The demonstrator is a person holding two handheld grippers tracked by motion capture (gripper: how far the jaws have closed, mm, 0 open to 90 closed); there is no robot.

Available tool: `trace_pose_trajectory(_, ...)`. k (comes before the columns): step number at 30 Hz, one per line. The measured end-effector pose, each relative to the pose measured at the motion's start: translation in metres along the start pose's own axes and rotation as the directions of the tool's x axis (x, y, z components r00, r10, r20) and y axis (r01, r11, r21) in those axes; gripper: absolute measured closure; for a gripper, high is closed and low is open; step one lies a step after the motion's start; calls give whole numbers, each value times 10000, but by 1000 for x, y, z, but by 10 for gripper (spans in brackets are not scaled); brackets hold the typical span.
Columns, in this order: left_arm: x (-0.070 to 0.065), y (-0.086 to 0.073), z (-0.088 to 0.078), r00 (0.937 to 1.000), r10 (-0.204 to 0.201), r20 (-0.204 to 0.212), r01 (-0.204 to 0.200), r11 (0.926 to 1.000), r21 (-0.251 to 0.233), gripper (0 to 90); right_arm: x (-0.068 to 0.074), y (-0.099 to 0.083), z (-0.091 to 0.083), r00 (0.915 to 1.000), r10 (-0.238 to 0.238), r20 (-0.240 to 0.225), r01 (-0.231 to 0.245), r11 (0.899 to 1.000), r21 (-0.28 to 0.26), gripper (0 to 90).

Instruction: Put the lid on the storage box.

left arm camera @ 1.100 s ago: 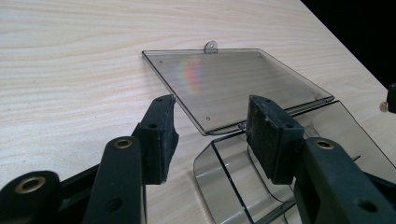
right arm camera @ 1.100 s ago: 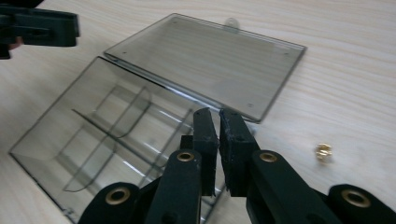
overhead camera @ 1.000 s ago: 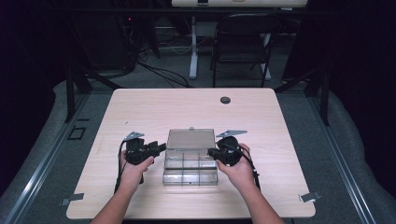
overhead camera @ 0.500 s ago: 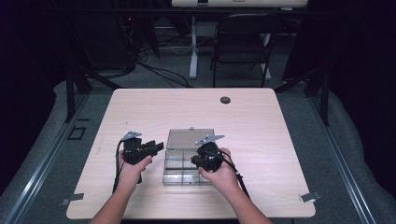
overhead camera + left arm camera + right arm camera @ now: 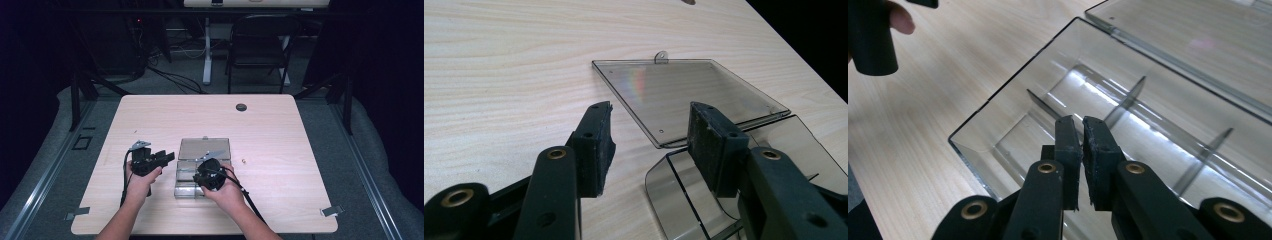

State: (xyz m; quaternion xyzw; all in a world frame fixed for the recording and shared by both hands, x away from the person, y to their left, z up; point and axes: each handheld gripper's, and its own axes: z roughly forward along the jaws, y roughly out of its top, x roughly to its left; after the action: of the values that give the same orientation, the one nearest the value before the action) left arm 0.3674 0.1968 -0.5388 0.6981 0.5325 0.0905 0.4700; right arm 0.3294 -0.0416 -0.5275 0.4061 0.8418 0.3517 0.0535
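Nearest me, my right hand-held gripper point(image 5: 202, 176) hangs over the front compartments of the clear compartment box point(image 5: 189, 181), jaws pressed almost together with nothing between them. In the right gripper view the tips point(image 5: 1082, 142) point down into an empty cell, thin dividers point(image 5: 1128, 100) fanning off to the side.

Step in hand, as I judge it: work inside that front cell. To do it well, come down between the dividers without clipping them, keep the tips off the thin front wall, and go slow — the plastic is light and would likely skate on the worktop point(image 5: 280, 130).

My left hand-held gripper point(image 5: 163, 158) sits just left of the box, jaws spread and holding nothing; in the left gripper view the box's rounded corner point(image 5: 669, 180) lies between the pads point(image 5: 596, 145). Pinching that wall would steady the tray.

The box itself: smoky, see-through, shallow, all cells I can see bare. Beyond it the hinged lid point(image 5: 204, 148) lies open flat, hang tab point(image 5: 661, 56) at the far edge. Farther right, a tiny pale object point(image 5: 243, 161), too small to name.
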Motion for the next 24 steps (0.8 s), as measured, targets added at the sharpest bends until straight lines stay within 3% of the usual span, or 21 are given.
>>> trace_pose_trajectory(7,-1,-1,1,10000,13,18,-13,10000,43,521,6,0,8,9996,-266,-69,267,9995,184,857)
trace_pose_trajectory(19,-1,-1,1,10000,8,20,-8,10000,43,521,8,-1,17,9998,-178,-81,180,9997,141,857)
trace_pose_trajectory(24,0,-1,1,10000,-12,19,12,10000,38,521,8,-1,19,9995,-316,-55,318,9988,382,857)
